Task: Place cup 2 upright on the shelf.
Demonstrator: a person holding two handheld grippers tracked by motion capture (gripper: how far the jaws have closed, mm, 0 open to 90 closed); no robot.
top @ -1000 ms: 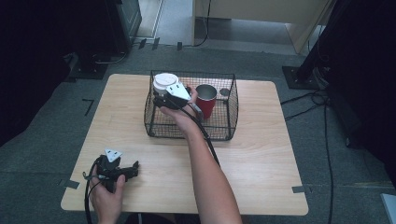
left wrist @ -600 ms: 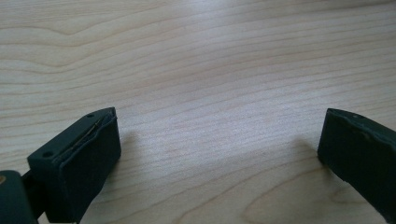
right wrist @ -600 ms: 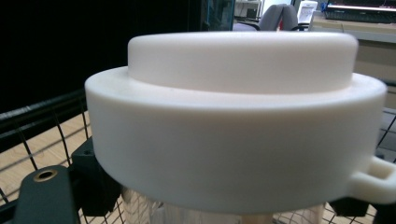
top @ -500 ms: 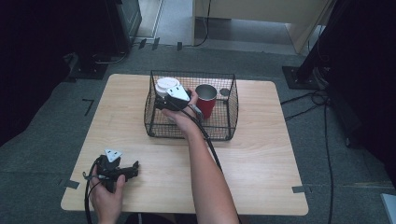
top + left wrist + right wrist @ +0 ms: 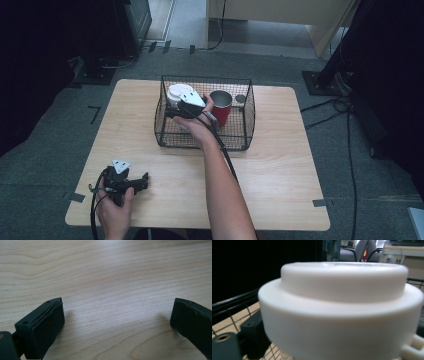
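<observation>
While right gripper opens, white lidded cup between its jaws, inside wire basket.

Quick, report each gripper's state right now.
Left gripper: open, nothing between its jaws, resting on the wooden table.
Right gripper: jaws have just been opening around the white cup inside the wire basket; grip cannot be told.

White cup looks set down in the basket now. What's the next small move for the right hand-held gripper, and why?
Probably back the right hand-held gripper straight up and away from the white cup. Its jaws have just been opening, with the cup between them, upside down in the wire basket beside the red cup. A slow lift should clear it without tipping it. The left hand-held gripper rests open on the table.
</observation>
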